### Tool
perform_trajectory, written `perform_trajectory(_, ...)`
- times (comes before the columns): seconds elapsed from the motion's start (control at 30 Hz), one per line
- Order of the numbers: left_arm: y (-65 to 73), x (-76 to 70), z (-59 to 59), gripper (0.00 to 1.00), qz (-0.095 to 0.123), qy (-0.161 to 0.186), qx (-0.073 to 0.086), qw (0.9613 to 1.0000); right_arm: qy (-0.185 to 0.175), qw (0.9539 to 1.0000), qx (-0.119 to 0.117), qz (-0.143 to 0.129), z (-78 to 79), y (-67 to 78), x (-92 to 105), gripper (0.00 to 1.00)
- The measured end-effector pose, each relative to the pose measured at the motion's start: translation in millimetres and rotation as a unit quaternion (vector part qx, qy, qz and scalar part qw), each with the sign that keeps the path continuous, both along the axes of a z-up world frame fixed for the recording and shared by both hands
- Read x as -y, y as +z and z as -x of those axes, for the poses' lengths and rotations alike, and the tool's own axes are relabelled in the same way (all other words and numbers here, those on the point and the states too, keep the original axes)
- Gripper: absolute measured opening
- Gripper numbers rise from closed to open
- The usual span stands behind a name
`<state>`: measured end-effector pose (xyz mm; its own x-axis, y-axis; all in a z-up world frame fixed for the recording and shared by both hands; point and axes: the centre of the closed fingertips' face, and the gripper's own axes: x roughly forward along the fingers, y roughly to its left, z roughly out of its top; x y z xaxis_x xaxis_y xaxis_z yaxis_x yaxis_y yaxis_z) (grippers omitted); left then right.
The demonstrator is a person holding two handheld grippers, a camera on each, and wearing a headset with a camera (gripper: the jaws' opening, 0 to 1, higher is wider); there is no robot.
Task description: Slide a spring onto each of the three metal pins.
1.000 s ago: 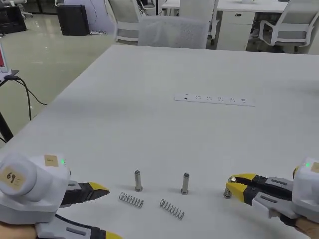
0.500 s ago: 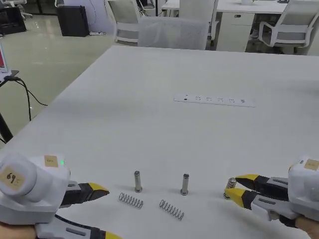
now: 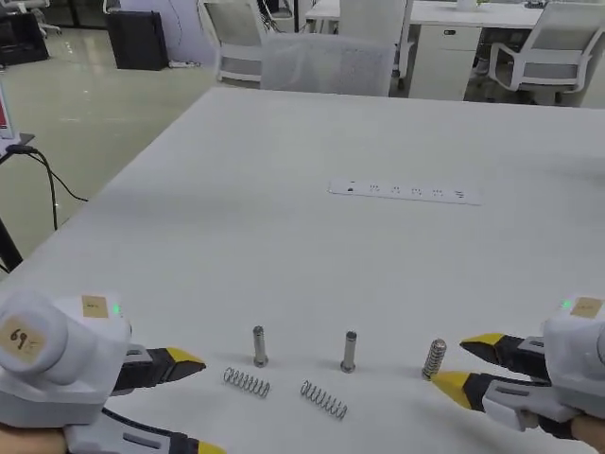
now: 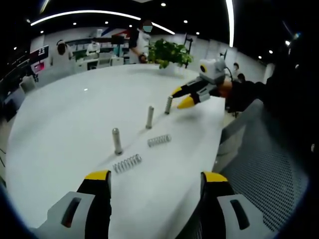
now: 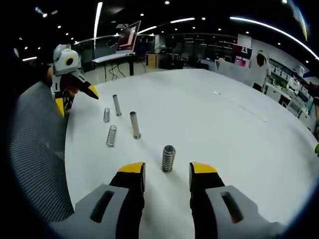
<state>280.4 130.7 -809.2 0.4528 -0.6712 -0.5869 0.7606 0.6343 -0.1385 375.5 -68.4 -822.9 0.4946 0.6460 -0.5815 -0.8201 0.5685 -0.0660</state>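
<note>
- Pin with spring (image 3: pixel 434 358): upright on table (image 3: pixel 378 255), just beyond right gripper (image 3: pixel 455 362), jaws apart, empty.
- Bare pins (image 3: pixel 259 345) (image 3: pixel 349 350): upright, leftward.
- Loose springs (image 3: pixel 247 382) (image 3: pixel 323 399): lying nearby.
- Left gripper (image 4: pixel 156 177): jaws wide, empty.

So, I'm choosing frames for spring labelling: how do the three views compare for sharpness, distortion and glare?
Head view: even light, faint shadows, the sprung pin crisp. Left gripper view: fisheye bows the table, background dim. Right gripper view: that pin is sharp just beyond the open jaws; ceiling lights streak overhead.
</note>
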Motion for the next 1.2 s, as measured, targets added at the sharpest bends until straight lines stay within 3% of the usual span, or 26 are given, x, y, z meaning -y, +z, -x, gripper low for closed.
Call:
perform_trajectory(0.3, 0.9, 0.0, -0.2, 0.69, 0.001, -0.001, 0.002, 1.0000, 0.009, 0.9996, -0.001, 0.028, 7.2, 2.4, -1.0, 0.36)
perform_trajectory(1.2, 1.8, -0.3, 0.3, 0.69, -0.002, 0.000, 0.005, 1.0000, 0.026, 0.9978, -0.028, 0.053, 30.9, -2.0, -3.4, 0.31)
